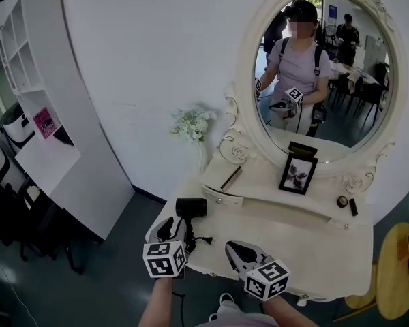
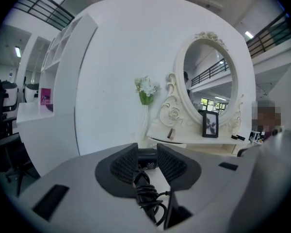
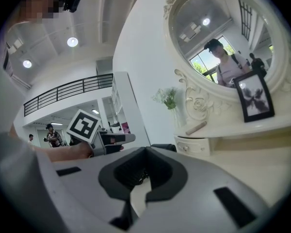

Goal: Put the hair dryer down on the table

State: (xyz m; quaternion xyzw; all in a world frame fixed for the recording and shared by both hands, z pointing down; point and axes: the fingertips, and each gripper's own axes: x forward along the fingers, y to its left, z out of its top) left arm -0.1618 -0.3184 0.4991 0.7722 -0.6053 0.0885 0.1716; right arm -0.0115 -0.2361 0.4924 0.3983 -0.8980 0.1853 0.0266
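The black hair dryer (image 1: 191,207) is at the left end of the white dressing table (image 1: 307,251), its handle pointing back toward me with the cord bunched round it. My left gripper (image 1: 176,223) reaches in from below. In the left gripper view the dryer (image 2: 146,158) and its coiled cord (image 2: 148,195) fill the gap between the jaws, and the pads (image 2: 125,164) lie against it. I cannot tell whether the dryer rests on the table top. My right gripper (image 1: 233,245) hovers at the table's front edge, shut and empty (image 3: 145,152).
An oval mirror (image 1: 320,67) stands at the back of the table. On the raised shelf below it are a photo frame (image 1: 298,174), a thin stick (image 1: 231,177) and small cosmetics (image 1: 347,203). White flowers (image 1: 191,123) stand at the left. A white bookcase (image 1: 48,114) is far left and a wooden stool (image 1: 399,271) at the right.
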